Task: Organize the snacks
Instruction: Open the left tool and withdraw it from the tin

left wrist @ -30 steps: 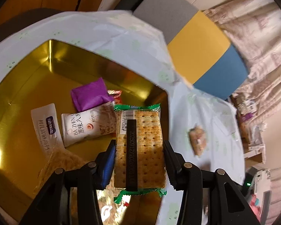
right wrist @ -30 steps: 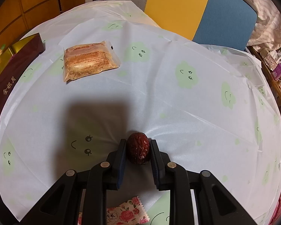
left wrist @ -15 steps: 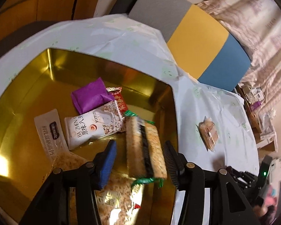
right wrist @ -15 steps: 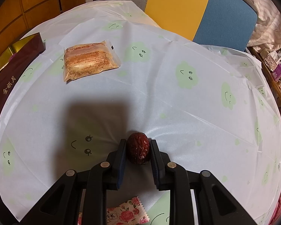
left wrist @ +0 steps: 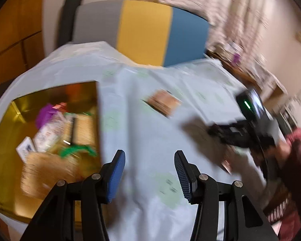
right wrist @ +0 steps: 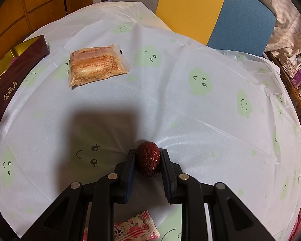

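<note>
The left wrist view is blurred by motion. My left gripper (left wrist: pixel 149 173) is open and empty above the pale tablecloth (left wrist: pixel 142 132). To its left lies the gold tin (left wrist: pixel 8 188), with the green-edged cracker pack (left wrist: pixel 81 132) resting among several other snack packets. A wrapped pastry (left wrist: pixel 163 103) lies further out on the cloth. In the right wrist view my right gripper (right wrist: pixel 147 160) is shut on a dark red date (right wrist: pixel 147 158) just over the cloth (right wrist: pixel 170 104). The same wrapped pastry (right wrist: pixel 97 66) lies at the far left.
A pink floral candy wrapper (right wrist: pixel 134 230) lies under the right gripper. The tin's maroon side (right wrist: pixel 14 80) shows at the left edge. A grey, yellow and blue chair (right wrist: pixel 214 10) stands beyond the table. The other hand-held gripper (left wrist: pixel 248 128) shows at the right of the left wrist view.
The left gripper let go of the cracker pack into the gold tin, then swung right over the cloth while rolling. The right gripper stayed still with the date.
</note>
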A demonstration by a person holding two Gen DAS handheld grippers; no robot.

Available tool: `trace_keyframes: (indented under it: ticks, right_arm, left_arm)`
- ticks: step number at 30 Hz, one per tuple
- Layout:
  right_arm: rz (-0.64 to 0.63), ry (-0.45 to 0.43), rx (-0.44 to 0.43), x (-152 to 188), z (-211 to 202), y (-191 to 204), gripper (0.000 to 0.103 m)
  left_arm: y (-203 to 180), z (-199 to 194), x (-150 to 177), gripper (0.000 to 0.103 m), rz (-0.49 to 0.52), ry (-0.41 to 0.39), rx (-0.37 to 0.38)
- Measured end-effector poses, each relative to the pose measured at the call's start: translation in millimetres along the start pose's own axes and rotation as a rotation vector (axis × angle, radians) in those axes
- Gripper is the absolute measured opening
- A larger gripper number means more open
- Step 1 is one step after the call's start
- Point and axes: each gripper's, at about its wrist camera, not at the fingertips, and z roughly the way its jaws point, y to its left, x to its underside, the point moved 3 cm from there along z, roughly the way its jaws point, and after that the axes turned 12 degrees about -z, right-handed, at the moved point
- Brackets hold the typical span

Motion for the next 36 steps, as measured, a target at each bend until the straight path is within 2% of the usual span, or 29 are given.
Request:
trace_keyframes:
  ticks: [7,11,16,26,36]
  right_arm:
    - [-0.007,-0.012,-0.002,1.0,-1.5,-0.3,0.024]
    - [-0.027,-0.026,0.009,2.4,-2.5,1.7,0.024]
    - [-0.036,-0.041,0.014,2.9,-2.3,2.4,0.024]
    - [-0.023,-0.062,0.022,7.1,-2.4,2.8,0.024]
    - [-0.016,-0.055,0.082,6.9,-3.2,8.2,0.024]
  left_arm:
    - [-38.5,16.8,57.1,0.051,0.207,0.041,0.000]
    - [-39.5,25.0,75.9,0.051,0.261,0.034,-0.021]
    - [-28.1,33.8,89.5,0.052,0.206,0.028,-0.028]
    - [-24.7,33.3,93.9,0.053,0.185,-0.022,-0.012]
    - [-22.5,33.6,94.7,0.053,0.170,-0.035,0.002]
